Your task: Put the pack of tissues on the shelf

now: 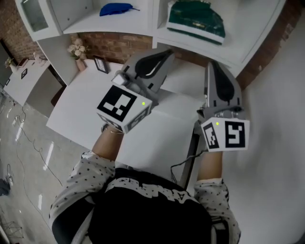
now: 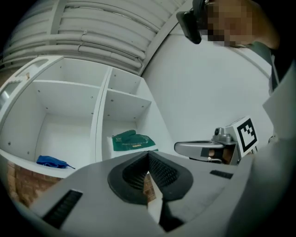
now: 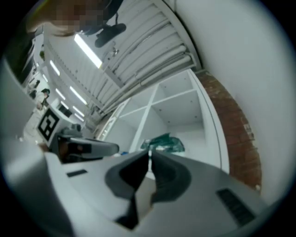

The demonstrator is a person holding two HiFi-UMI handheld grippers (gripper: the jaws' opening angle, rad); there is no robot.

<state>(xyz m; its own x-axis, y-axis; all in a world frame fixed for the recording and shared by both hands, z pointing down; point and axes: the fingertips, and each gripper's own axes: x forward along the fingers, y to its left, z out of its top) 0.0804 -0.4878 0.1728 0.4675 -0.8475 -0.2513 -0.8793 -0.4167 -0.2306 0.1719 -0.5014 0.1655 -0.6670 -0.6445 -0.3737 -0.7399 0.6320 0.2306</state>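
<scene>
The green pack of tissues lies in the right compartment of the white shelf, away from both grippers. It also shows in the left gripper view as the green pack and in the right gripper view as the pack, beyond the jaws. My left gripper hangs over the white table, pointing at the shelf; its jaws meet with nothing between them. My right gripper is beside it on the right, also shut and empty.
A blue object lies in the shelf's left compartment. A small vase of flowers and a picture frame stand at the table's back left by the brick wall. A dark cable runs along the table's right edge.
</scene>
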